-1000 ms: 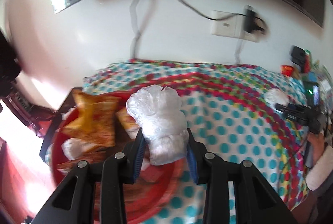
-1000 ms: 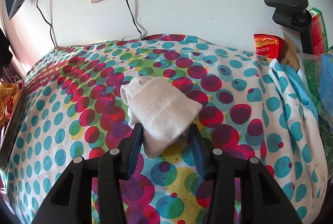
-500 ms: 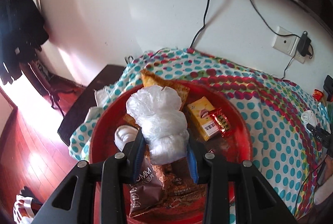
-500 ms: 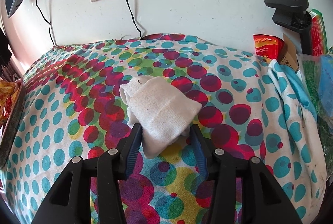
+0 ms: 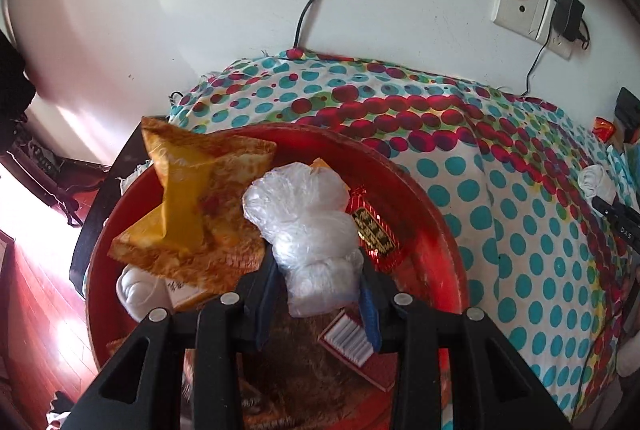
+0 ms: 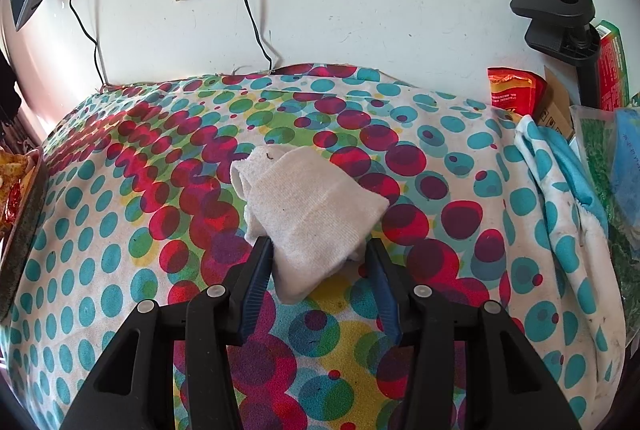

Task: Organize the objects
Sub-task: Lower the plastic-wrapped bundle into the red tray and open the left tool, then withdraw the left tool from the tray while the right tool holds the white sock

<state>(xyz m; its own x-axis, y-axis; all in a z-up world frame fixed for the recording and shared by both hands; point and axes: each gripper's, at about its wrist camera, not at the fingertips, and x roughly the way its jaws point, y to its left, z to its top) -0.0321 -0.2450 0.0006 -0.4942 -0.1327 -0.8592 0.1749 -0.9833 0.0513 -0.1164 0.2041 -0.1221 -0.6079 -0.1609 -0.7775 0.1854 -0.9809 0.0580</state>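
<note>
Now the left claw (image 5: 318, 284) clamps the plastic-wrapped bundle (image 5: 308, 226) above the red tray (image 5: 436, 230).

Cloth (image 6: 120, 230) showing teal, red, green dots on white. Tray (image 5: 440, 230) glowing red. Pouch (image 5: 188, 198) showing orange-yellow left of clear bag (image 5: 308, 214). Sock (image 6: 316, 206) looking white between blue pads (image 6: 256, 278).
</note>
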